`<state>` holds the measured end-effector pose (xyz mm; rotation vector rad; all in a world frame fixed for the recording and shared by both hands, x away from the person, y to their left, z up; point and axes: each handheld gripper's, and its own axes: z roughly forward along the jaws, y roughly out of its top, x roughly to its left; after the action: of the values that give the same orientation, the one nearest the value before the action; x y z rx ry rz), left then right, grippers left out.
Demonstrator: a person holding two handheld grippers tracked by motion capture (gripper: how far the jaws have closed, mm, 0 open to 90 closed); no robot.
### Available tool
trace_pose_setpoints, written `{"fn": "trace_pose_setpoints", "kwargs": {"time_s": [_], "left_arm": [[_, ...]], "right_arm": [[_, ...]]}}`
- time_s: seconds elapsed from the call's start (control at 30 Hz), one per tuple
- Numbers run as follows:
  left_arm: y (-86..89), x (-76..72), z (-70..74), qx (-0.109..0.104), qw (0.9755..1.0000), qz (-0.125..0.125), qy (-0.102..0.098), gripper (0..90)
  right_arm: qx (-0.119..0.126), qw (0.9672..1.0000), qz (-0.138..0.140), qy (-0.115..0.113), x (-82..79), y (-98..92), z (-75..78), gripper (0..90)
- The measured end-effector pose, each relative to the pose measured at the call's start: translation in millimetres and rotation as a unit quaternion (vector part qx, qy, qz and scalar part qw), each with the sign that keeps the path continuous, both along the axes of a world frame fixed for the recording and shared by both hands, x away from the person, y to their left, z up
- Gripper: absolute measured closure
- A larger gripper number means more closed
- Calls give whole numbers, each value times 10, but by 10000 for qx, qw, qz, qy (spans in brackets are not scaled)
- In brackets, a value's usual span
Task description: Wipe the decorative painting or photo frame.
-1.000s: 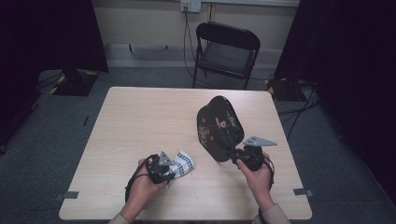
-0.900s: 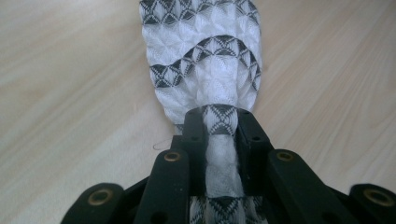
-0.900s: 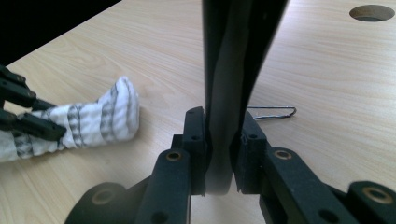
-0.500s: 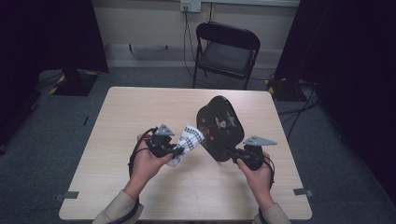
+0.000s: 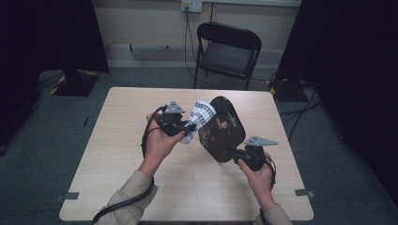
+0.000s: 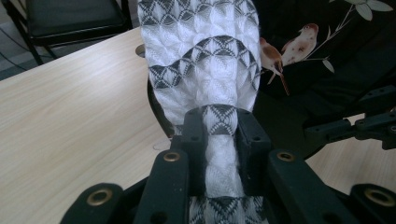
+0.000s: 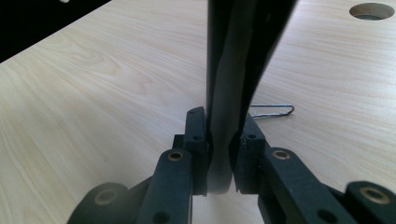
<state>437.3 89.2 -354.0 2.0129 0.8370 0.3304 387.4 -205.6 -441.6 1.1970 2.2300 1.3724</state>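
- The left hand-held gripper, seen from above, sits left of the surface's centre, about nine o'clock from the tray. Its jaws are clamped on a bunched white cloth with a grey fan pattern.
- In the left gripper view that hand-held gripper pinches the cloth into a narrow neck; the cloth fans out wide beyond the jaws and touches the tray's face.
- The right hand-held gripper sits at about five o'clock from the tray and grips the lower edge of a black lacquer tray, held tilted on edge above the surface.
- In the right gripper view that hand-held gripper has its jaws pressed on either side of the tray's thin dark rim.
- No brand, label or readable writing is visible. The tray carries painted birds on a branch with pale leaves.
- The tray's top is cut off in the right gripper view, and the cloth hides part of its left edge from above.
- A thin bent wire lies on the surface behind the tray; what it is cannot be told.
- A round hole shows in the surface at one o'clock in the right gripper view.
- A black folding chair stands beyond the surface at twelve o'clock.
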Motion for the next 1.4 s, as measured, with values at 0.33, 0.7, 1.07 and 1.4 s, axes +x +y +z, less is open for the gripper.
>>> {"fn": "trace_pose_setpoints", "kwargs": {"time_s": [0.33, 0.7, 1.07, 1.4], "left_arm": [[-85, 151, -269, 427, 9984, -22, 369, 766], [-103, 211, -594, 564, 9959, -47, 701, 767], [-105, 228, -847, 841, 9906, -48, 1077, 767], [-87, 165, -1101, 1119, 9836, -158, 1403, 767]], "right_arm": [[-31, 10000, 13, 20, 3, 0, 8, 791], [-19, 10000, 24, 21, 6, -5, 7, 790], [-16, 10000, 29, 22, 9, -8, 6, 790], [-17, 10000, 33, 15, 10, -8, 6, 790]]}}
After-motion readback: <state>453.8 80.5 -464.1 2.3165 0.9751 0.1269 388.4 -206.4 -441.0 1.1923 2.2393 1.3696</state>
